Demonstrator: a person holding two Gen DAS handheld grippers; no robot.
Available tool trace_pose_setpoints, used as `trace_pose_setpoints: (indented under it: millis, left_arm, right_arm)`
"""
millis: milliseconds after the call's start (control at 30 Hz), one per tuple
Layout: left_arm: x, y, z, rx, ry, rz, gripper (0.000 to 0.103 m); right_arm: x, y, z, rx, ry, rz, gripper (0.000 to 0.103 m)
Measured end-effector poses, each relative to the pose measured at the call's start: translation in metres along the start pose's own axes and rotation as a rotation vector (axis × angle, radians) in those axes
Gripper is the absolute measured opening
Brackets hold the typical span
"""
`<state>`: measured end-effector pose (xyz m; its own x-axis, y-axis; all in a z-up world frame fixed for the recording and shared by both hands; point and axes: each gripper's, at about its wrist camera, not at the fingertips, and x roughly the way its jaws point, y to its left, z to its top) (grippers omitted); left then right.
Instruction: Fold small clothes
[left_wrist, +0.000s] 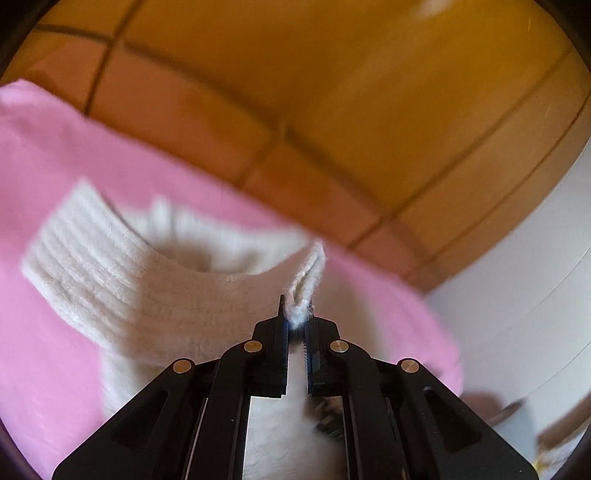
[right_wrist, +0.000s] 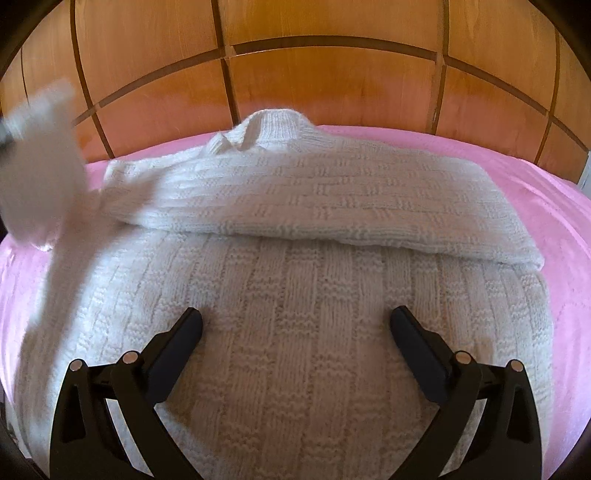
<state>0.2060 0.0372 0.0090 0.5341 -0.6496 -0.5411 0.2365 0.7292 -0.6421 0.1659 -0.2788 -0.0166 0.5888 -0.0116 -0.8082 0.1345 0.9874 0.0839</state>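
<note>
Left gripper (left_wrist: 297, 321) up close, jaws clamped on a bunched edge of the white knit sweater (right_wrist: 295, 288), lifting it off the pink bedspread (right_wrist: 546, 206). Right gripper (right_wrist: 295, 325) w/ jaws spread wide, hovering over the sweater's body; nothing between them. One sleeve folded across the chest. Wood-panel headboard (right_wrist: 332, 88) right behind; white wall (left_wrist: 517, 295) to the right. Pink cover bare on both sides.

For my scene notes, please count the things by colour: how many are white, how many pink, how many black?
White: 1, the knitted sweater
Pink: 1, the bed cover
Black: 2, the left gripper and the right gripper
Total: 4
</note>
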Motion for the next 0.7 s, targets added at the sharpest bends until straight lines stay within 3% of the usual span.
trace_pose_setpoints:
  millis: [33, 133, 267, 467, 533, 567, 600, 667, 700]
  left_arm:
    - [0.019, 0.001, -0.015, 0.011, 0.061, 0.016, 0.005]
    - [0.042, 0.002, -0.045, 0.061, 0.140, 0.090, 0.011]
    - [0.029, 0.010, -0.067, 0.065, 0.138, 0.095, 0.052]
    - [0.001, 0.038, -0.066, 0.035, 0.088, 0.150, 0.053]
    - [-0.006, 0.045, -0.072, 0.028, 0.077, 0.170, 0.053]
    - [-0.009, 0.050, -0.075, 0.014, 0.073, 0.178, 0.053]
    - [-0.011, 0.052, -0.078, 0.006, 0.071, 0.181, 0.053]
    - [-0.015, 0.058, -0.082, -0.014, 0.076, 0.182, 0.053]
    - [-0.016, 0.060, -0.084, -0.018, 0.075, 0.180, 0.053]
  right_arm:
    - [-0.002, -0.001, 0.001, 0.000, 0.004, 0.012, 0.101]
    - [-0.009, -0.005, 0.004, -0.002, 0.014, 0.034, 0.089]
    - [-0.018, -0.013, 0.013, 0.067, 0.034, 0.123, 0.063]
    - [-0.002, 0.031, 0.031, 0.143, 0.131, 0.415, 0.056]
    - [0.013, 0.062, 0.033, 0.094, 0.172, 0.431, 0.050]
    - [0.017, 0.075, 0.033, 0.059, 0.176, 0.420, 0.044]
    - [0.020, 0.087, 0.034, 0.024, 0.179, 0.409, 0.028]
    - [0.018, 0.112, 0.040, -0.049, 0.182, 0.383, 0.007]
    - [0.008, 0.120, 0.046, -0.071, 0.155, 0.392, 0.007]
